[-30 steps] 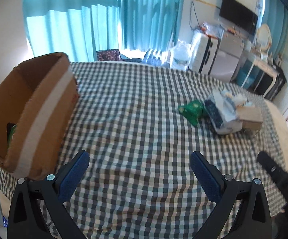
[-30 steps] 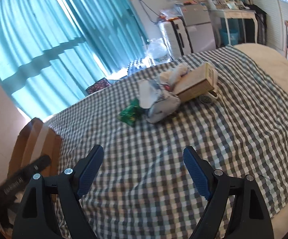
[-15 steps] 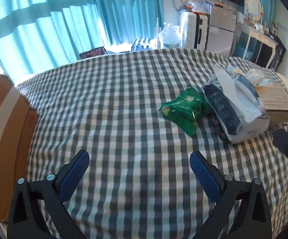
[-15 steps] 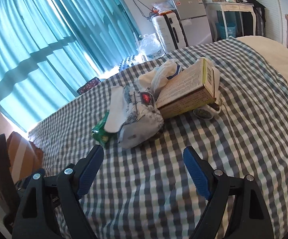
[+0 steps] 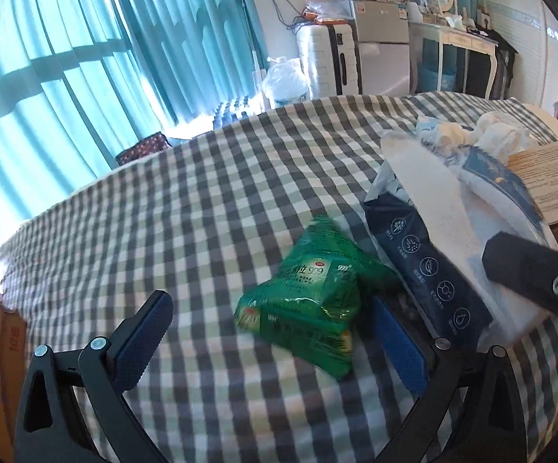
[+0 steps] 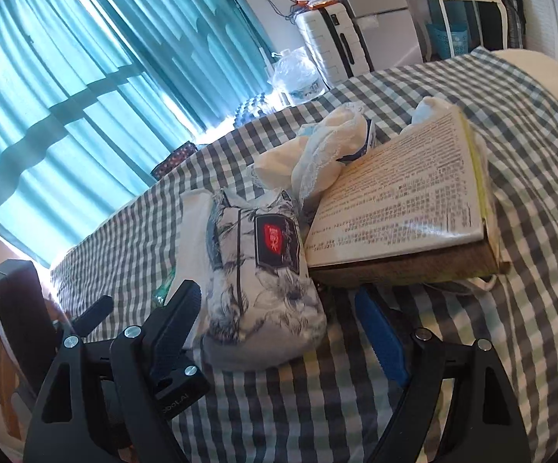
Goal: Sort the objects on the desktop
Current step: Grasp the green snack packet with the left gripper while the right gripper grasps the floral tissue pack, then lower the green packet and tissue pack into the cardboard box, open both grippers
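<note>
We have two packs in front of us on the checked cloth [image 5: 186,208]. The green packet [image 5: 310,301] lies between the wide-open fingers of our left gripper [image 5: 275,347], nearer the blue pad at three o'clock, touching neither pad as far as we can tell. It looks like a light, crinkly foil bag, soft and slippery, so we would pinch it across its thick middle, not the thin sealed edge. Our right gripper [image 6: 279,332] also stands open and empty, with the printed tissue pack [image 6: 263,270] between its fingers, at about twelve o'clock from the pads. That pack looks soft and squashy in slick plastic film; we judge a grip across its narrow body holds best. The flat box [image 6: 402,208] leans against it at two o'clock and may slide once the pack lifts.
</note>
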Demonstrator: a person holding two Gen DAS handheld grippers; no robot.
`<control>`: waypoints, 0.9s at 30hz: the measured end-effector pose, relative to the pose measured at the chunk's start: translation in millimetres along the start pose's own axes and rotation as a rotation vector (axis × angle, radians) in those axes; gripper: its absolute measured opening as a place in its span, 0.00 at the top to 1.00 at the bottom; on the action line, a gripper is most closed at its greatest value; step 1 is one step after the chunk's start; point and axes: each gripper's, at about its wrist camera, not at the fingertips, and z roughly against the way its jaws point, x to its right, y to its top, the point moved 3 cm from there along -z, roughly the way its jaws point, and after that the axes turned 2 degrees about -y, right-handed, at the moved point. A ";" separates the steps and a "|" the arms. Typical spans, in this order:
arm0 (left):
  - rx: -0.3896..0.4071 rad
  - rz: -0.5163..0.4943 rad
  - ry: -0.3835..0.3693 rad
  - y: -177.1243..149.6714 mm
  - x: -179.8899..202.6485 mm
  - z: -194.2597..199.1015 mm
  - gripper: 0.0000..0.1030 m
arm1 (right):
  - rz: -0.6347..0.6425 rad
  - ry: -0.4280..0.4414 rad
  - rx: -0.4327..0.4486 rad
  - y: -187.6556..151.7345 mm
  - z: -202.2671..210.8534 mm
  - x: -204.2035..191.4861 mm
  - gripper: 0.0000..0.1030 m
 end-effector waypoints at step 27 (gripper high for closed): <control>-0.074 0.103 -0.117 -40.9 -46.3 101.4 0.59 | 0.021 0.019 0.045 -33.1 72.3 -5.8 0.61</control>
